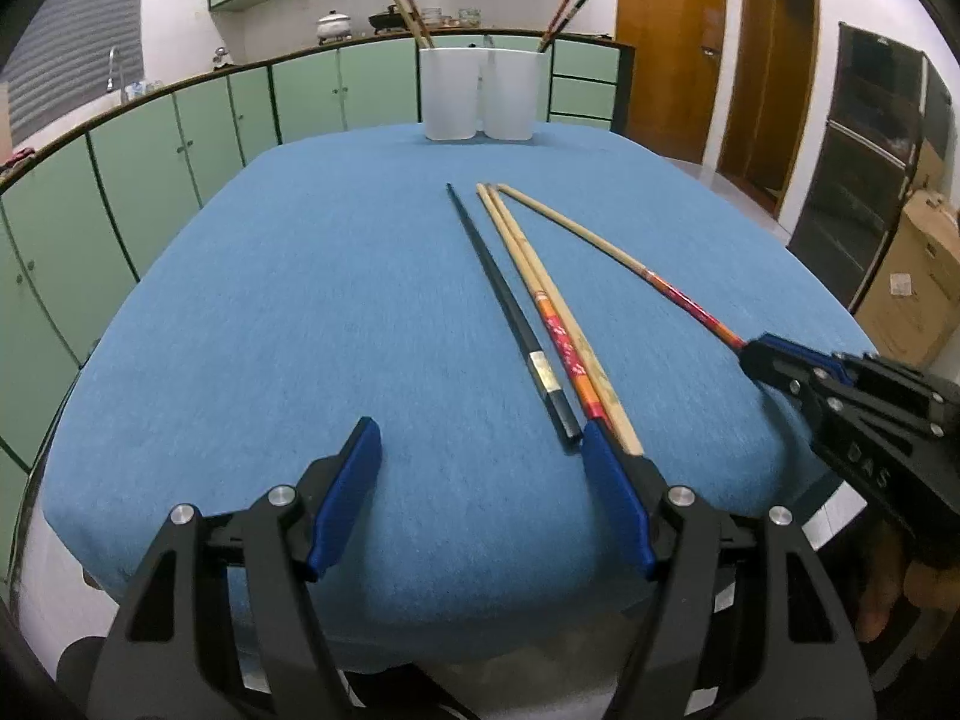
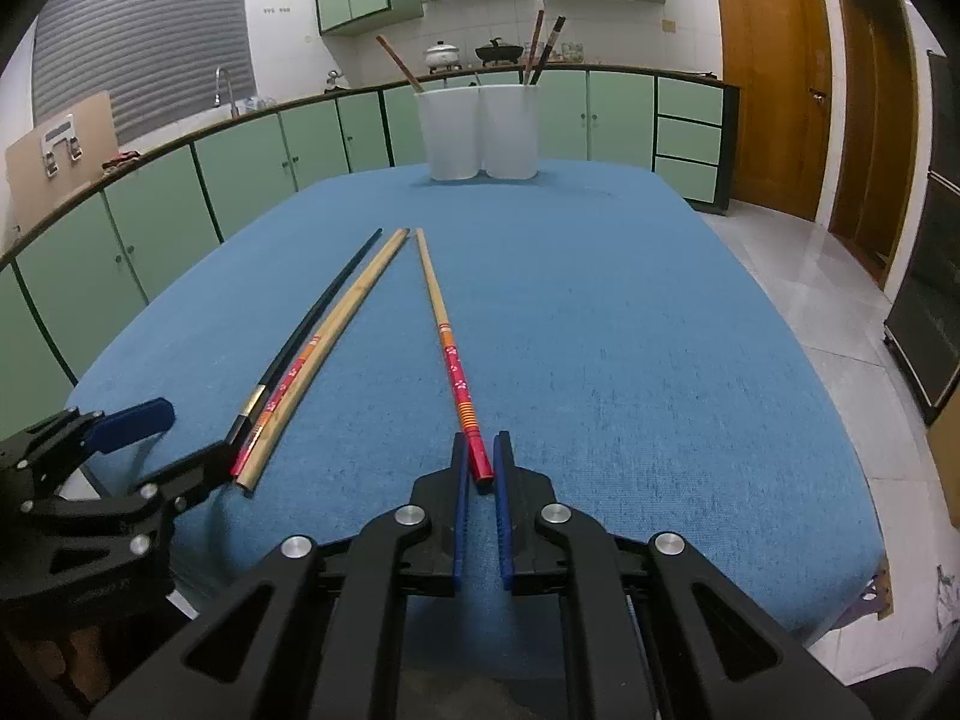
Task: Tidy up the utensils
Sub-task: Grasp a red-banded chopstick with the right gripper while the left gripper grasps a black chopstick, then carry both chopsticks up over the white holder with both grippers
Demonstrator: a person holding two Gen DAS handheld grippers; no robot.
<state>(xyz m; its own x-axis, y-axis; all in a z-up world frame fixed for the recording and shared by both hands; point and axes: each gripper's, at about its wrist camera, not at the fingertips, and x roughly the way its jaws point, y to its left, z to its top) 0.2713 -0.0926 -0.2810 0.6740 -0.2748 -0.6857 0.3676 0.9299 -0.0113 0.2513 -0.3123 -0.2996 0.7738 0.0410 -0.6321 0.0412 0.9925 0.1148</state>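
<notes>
Several chopsticks lie on the blue tablecloth [image 1: 300,312]: a black one [image 1: 510,306] [image 2: 312,324], a red-ended one [image 1: 555,330] with a plain bamboo one [image 1: 576,336] [image 2: 336,330] beside it, and a separate red-ended chopstick [image 1: 636,267] [image 2: 450,348]. My right gripper [image 2: 482,450] [image 1: 757,354] is nearly closed around that separate chopstick's red end, which rests on the cloth. My left gripper [image 1: 480,438] [image 2: 180,438] is open and empty, its right finger beside the ends of the black and red-ended chopsticks. Two white holders [image 1: 450,93] [image 2: 510,132] stand at the far edge with chopsticks inside.
Green cabinets [image 1: 150,150] and a counter run along the left and back. Wooden doors [image 1: 666,42] and a dark appliance [image 1: 870,168] stand at the right, with a cardboard box [image 1: 918,282]. The table edge is close below both grippers.
</notes>
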